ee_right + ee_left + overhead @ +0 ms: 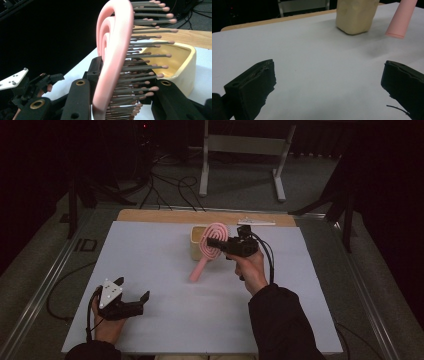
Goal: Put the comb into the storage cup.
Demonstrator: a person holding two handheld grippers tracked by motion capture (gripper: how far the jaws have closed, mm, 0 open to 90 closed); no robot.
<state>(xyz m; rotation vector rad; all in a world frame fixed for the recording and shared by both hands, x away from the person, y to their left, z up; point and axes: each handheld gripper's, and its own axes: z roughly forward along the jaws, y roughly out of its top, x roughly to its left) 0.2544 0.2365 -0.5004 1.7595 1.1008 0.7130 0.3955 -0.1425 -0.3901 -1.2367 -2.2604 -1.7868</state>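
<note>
The hairbrush (209, 249) is being held off the tabletop (165, 270) by the right hand-held gripper (220, 243), whose jaws are clenched across its spiral pink head, bristles against one jaw. It is being carried just beside the cream-coloured cup (196, 241), seemingly above the rim, though the exact gap is hard to judge. The pick-up is being counted as done; lowering the brush into the cup is being left, judging by where it hangs. Its long axis is being kept tilted, head up and toward the far edge, handle pointing down toward the person's left. The left hand-held gripper (131, 296) is being rested near the front edge, jaws spread and holding nothing.
</note>
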